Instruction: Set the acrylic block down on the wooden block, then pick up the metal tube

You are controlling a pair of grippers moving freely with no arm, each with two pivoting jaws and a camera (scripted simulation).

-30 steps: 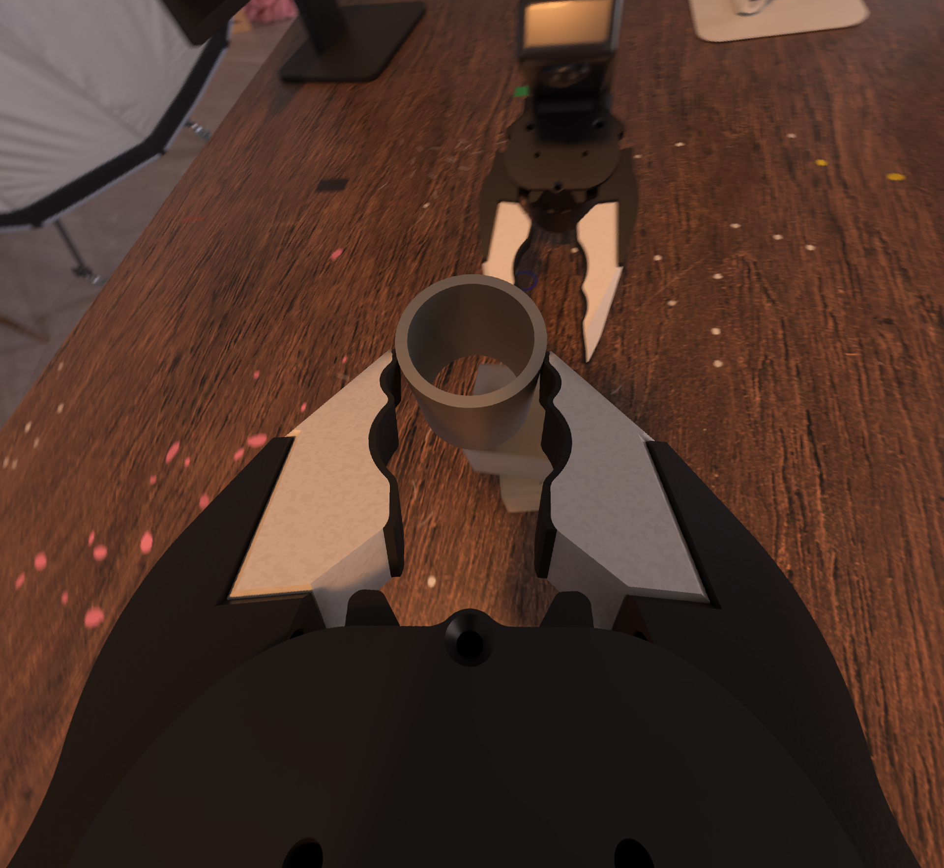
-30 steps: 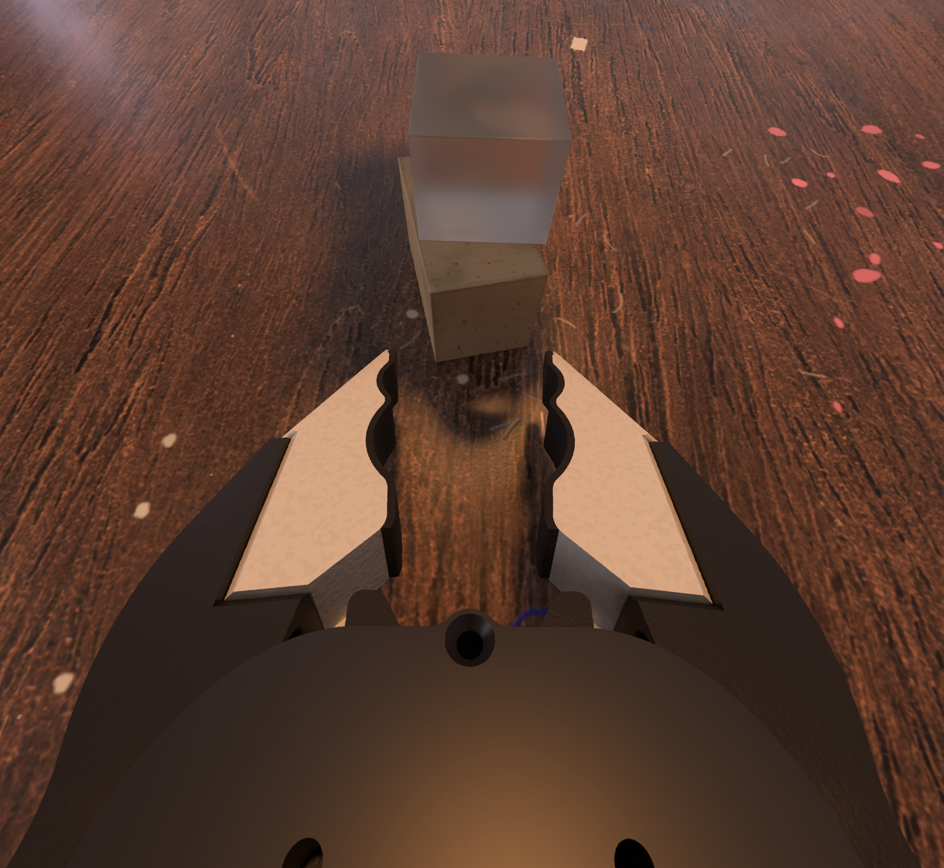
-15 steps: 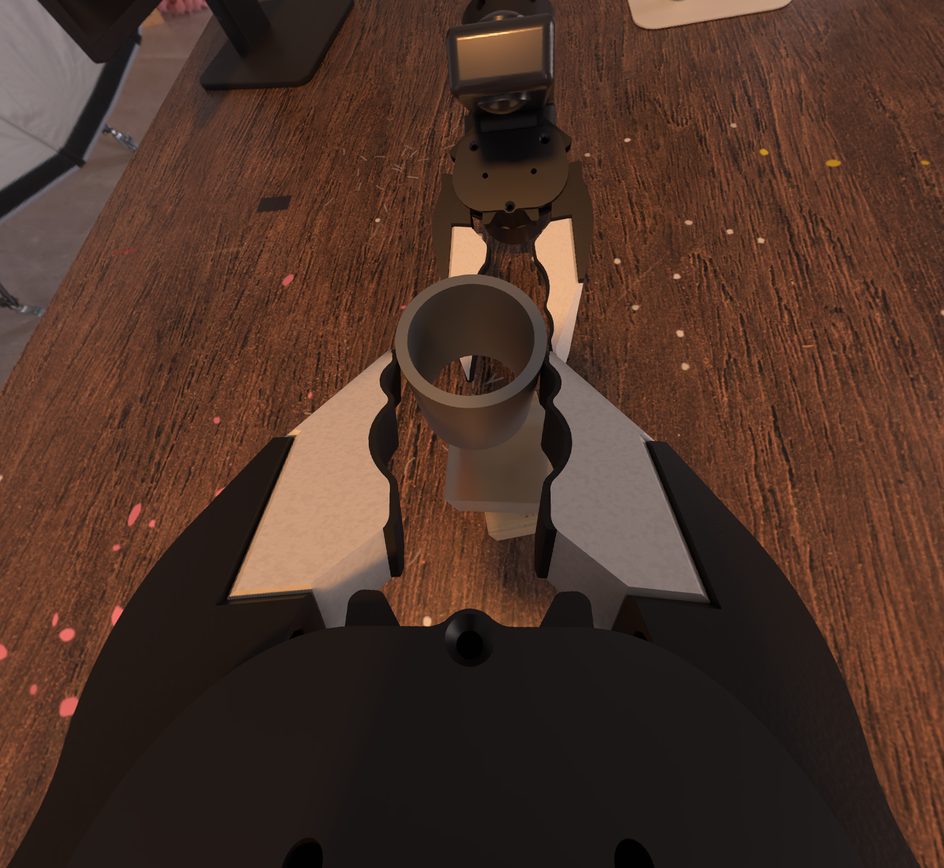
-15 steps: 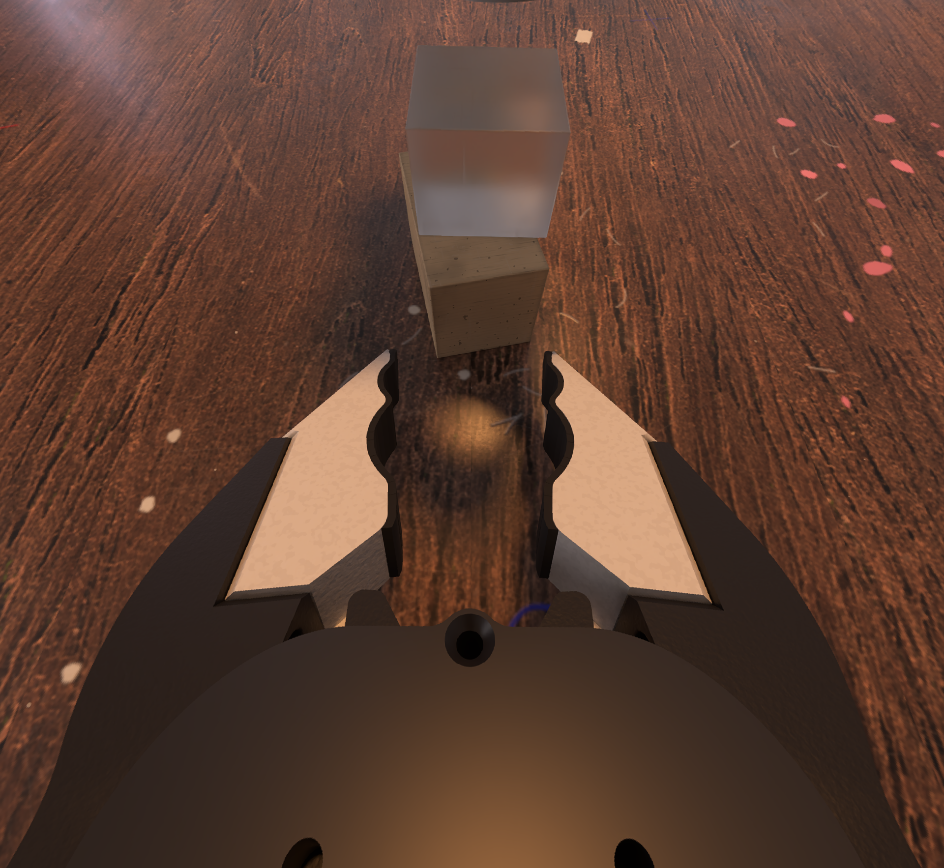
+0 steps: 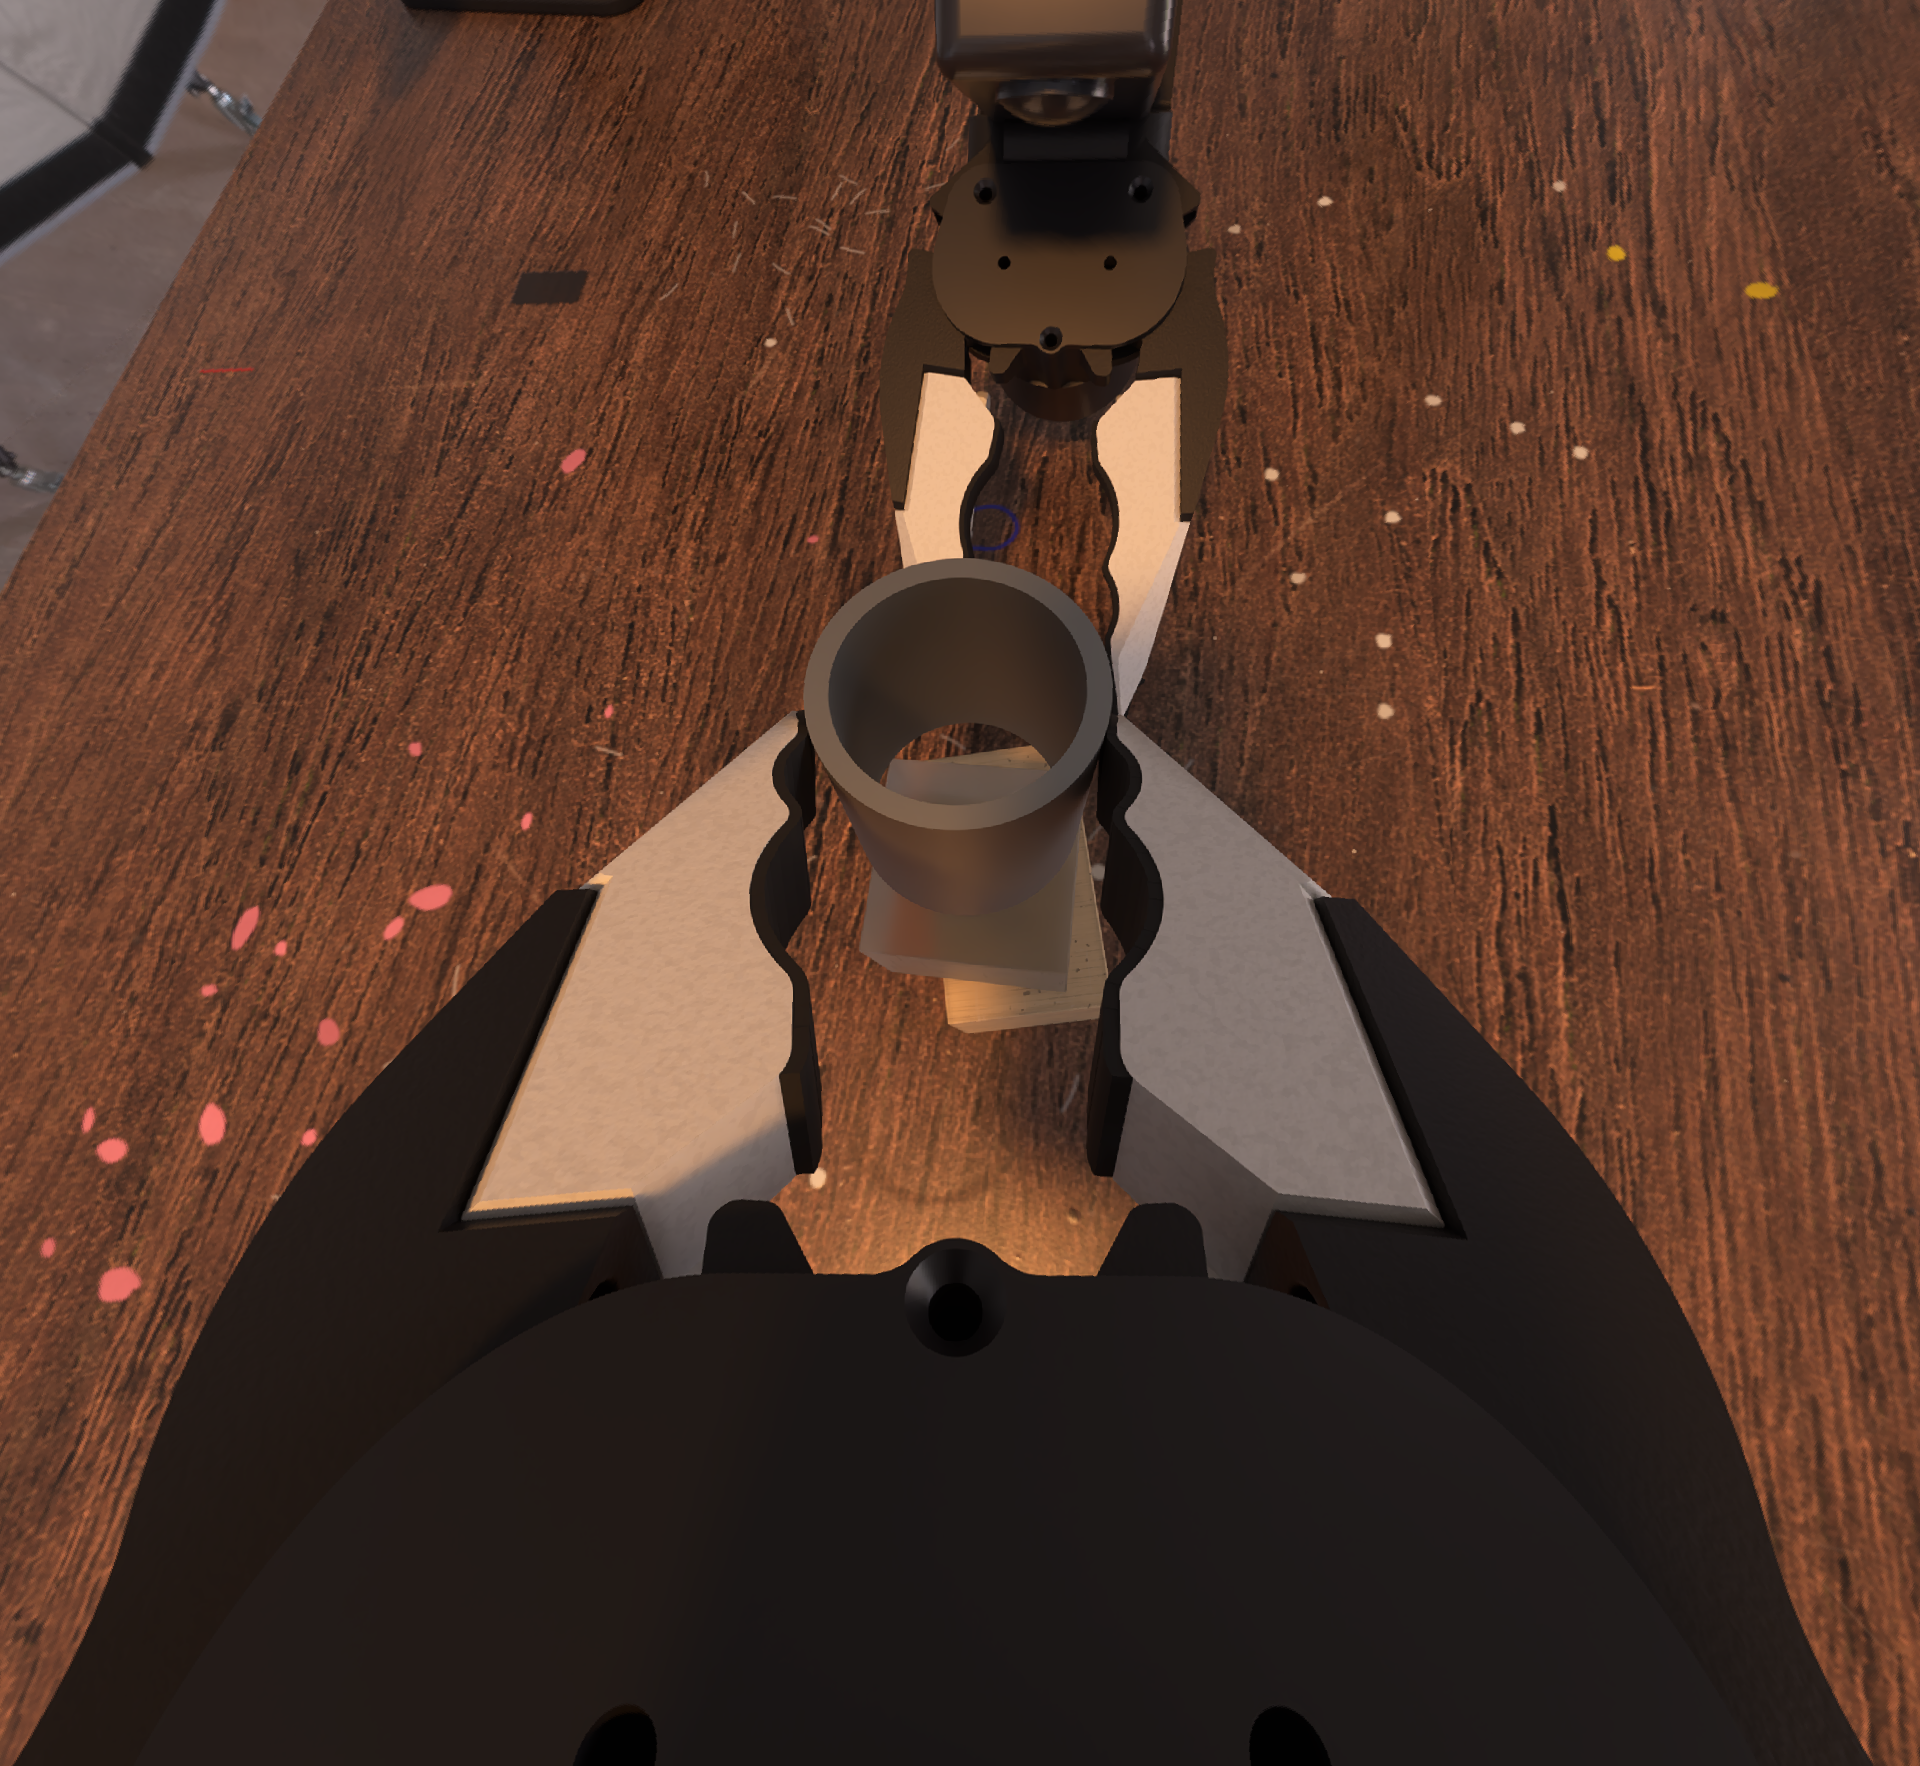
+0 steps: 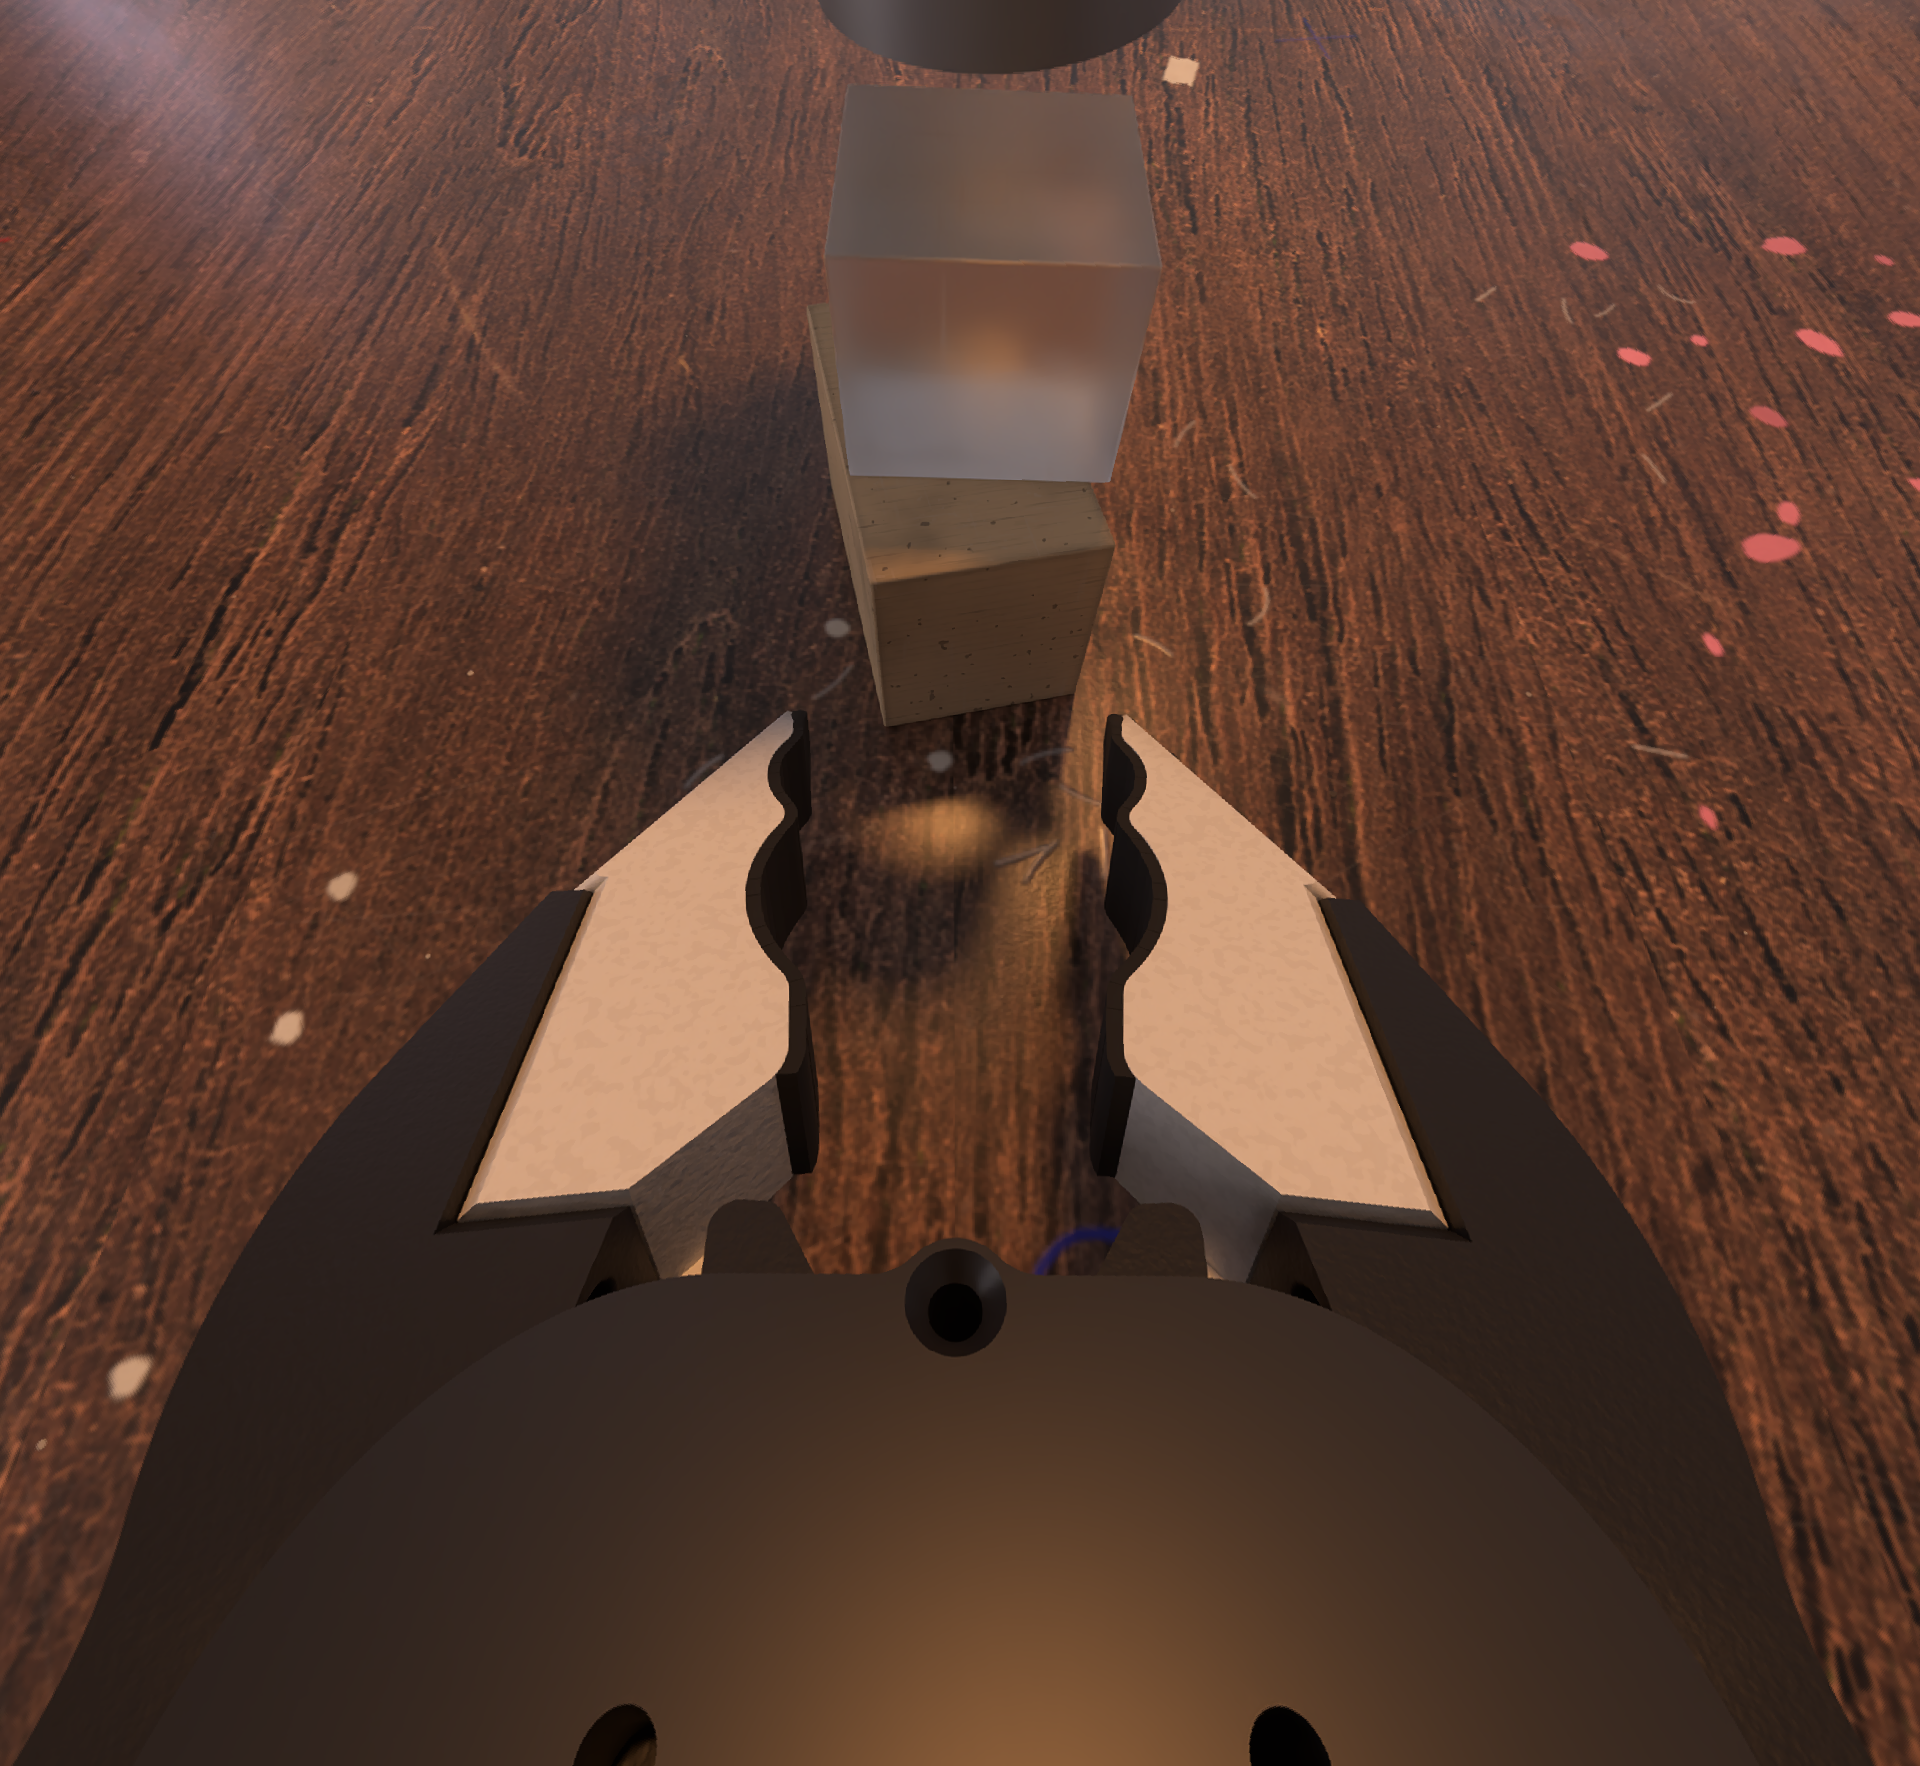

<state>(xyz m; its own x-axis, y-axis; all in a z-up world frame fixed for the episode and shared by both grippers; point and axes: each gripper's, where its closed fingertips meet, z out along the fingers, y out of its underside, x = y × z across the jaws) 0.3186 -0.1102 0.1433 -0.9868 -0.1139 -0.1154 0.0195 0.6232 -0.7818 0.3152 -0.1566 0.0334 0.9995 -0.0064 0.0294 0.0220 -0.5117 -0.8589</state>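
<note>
The left hand-held gripper (image 5: 956,740) pinches the metal tube (image 5: 961,750) upright, held clear above the acrylic block (image 6: 987,293), which sits on the wooden block (image 6: 982,604); facing it, the right hand-held gripper (image 6: 956,750) stands spread and empty, just short of the stack on the table (image 6: 416,469), likely backed off to leave it undisturbed

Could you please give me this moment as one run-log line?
left hand-held gripper: shut on metal tube, above stack | right hand-held gripper: open, empty | acrylic block: on wooden block
</note>
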